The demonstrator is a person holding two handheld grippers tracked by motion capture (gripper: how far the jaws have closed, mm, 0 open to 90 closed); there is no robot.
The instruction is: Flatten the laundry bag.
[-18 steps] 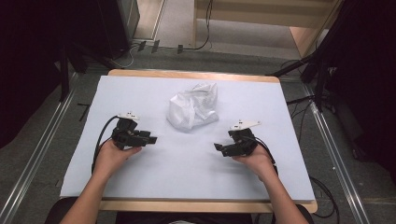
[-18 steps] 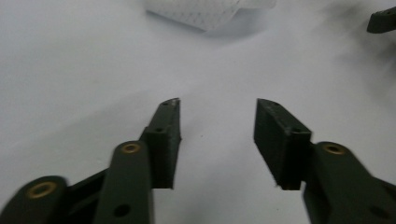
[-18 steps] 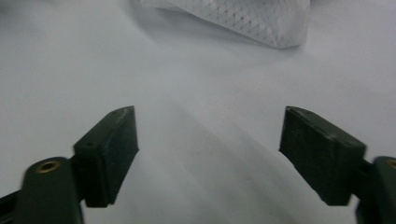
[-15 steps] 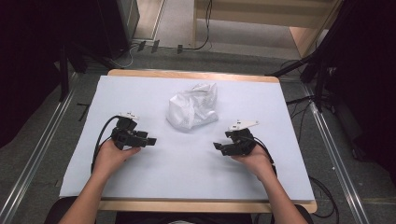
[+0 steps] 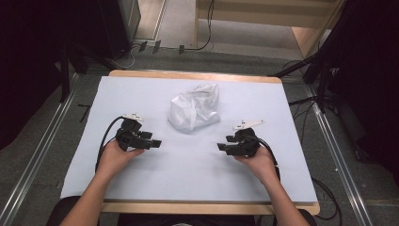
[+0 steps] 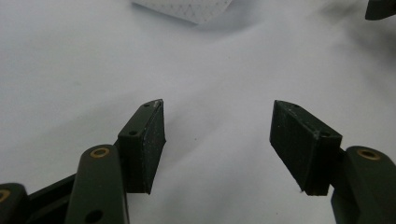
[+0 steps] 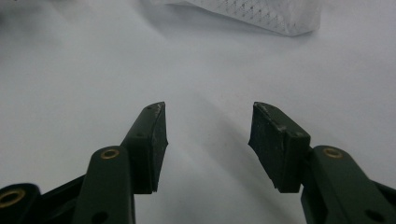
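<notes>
I'm holding both grippers low over the counter [image 5: 141,94], jaws spread, gripping nothing. Crumpled white bag [image 5: 194,112] sitting mid-counter, ahead and between left gripper [image 5: 155,142] and right gripper [image 5: 222,147], roughly equally near.

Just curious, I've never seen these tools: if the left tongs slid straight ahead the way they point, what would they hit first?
Probably the right tongs: the left tongs point across the bare white table cover toward them. The crumpled white bag lies off to the side of that line, though depth is hard to judge.
</notes>
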